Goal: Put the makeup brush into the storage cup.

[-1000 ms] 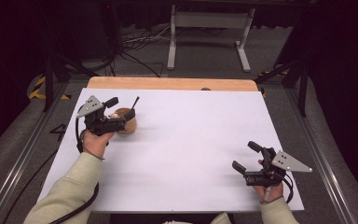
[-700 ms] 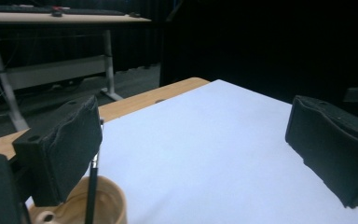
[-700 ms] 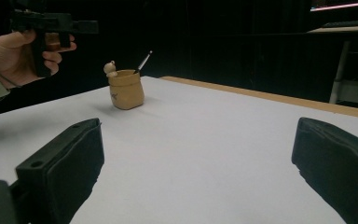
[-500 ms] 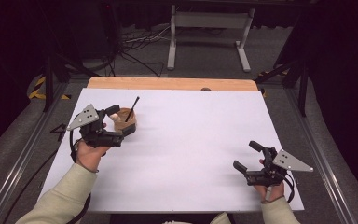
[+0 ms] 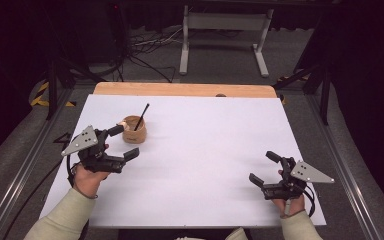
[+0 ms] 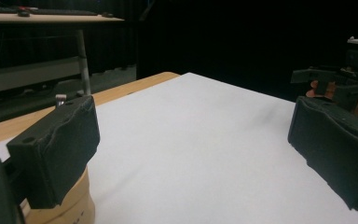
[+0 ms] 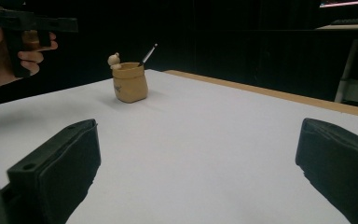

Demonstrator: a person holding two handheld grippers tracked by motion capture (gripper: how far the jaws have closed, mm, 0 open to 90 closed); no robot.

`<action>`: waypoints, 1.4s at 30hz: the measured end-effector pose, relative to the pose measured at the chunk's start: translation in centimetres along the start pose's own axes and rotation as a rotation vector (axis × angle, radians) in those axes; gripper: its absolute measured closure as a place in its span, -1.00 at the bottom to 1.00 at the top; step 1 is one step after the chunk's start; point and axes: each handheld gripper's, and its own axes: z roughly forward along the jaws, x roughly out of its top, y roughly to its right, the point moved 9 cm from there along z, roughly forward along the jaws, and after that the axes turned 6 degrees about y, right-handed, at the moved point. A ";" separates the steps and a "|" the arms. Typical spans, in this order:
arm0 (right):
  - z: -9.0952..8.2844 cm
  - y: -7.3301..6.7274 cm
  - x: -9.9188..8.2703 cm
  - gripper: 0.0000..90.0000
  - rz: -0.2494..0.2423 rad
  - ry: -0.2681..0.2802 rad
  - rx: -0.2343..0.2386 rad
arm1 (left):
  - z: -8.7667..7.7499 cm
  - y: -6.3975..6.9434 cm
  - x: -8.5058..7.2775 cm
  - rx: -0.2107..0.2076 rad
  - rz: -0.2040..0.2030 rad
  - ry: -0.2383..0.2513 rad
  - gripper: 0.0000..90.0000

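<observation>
White tabletop [image 5: 205, 150]: tan cup [image 5: 133, 130] just beyond left gripper's [image 5: 121, 142] wide-spread, empty fingers [image 5: 131, 153].

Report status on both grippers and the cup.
Left gripper open, just beside wooden cup, nothing held. Right gripper open, idle at near right. Black stick upright in cup. Nothing in the way.

tan cup [image 5: 134, 130], upright; black stick [image 5: 141, 116] inside
</observation>
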 end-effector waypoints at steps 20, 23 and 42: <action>0.2 -0.2 -0.2 -1.00 -0.029 -0.032 0.034 | -2.0 0.8 -3.6 -0.009 -0.022 -0.018 -0.92; 0.2 -0.3 -0.3 -1.00 -0.033 -0.039 0.039 | -2.1 0.7 -4.3 -0.009 -0.022 -0.021 -0.92; 0.3 -0.5 -0.7 -1.00 -0.026 -0.044 0.035 | -2.4 0.9 -7.3 -0.006 -0.025 -0.042 -0.92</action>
